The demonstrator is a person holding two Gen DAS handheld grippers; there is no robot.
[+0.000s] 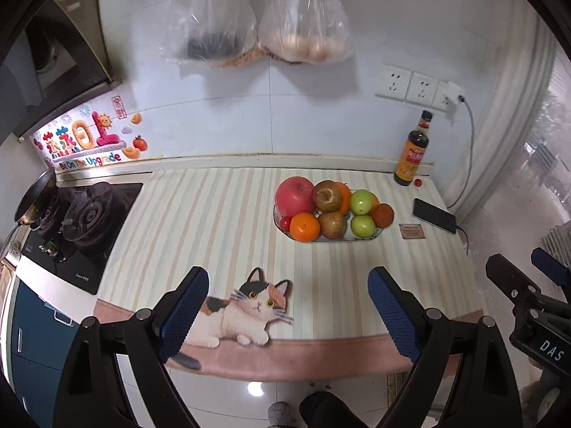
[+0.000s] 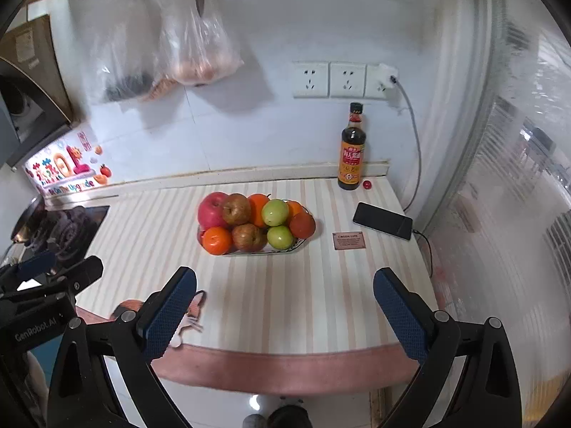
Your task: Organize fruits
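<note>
All fruits sit heaped in the dish (image 2: 298,246) on the counter (image 2: 321,303); left gripper (image 1: 288,306) and right gripper (image 2: 284,308) hover with fingers wide, empty. Sorting appears not yet begun.

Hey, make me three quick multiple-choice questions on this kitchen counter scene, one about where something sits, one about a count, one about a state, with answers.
1. Where does the black phone lie?
A. right of the fruit plate
B. on the gas stove
C. inside the plate

2. How many green apples are on the plate?
A. none
B. two
C. five

3. How do the two grippers stand?
A. both shut on fruit
B. left shut on the sauce bottle
C. both open, holding nothing

Answers:
1 A, it lies near the right counter edge, beyond a small brown card.
2 B, one sits behind the other.
3 C, the left gripper and right gripper show wide gaps over the striped mat.
</note>
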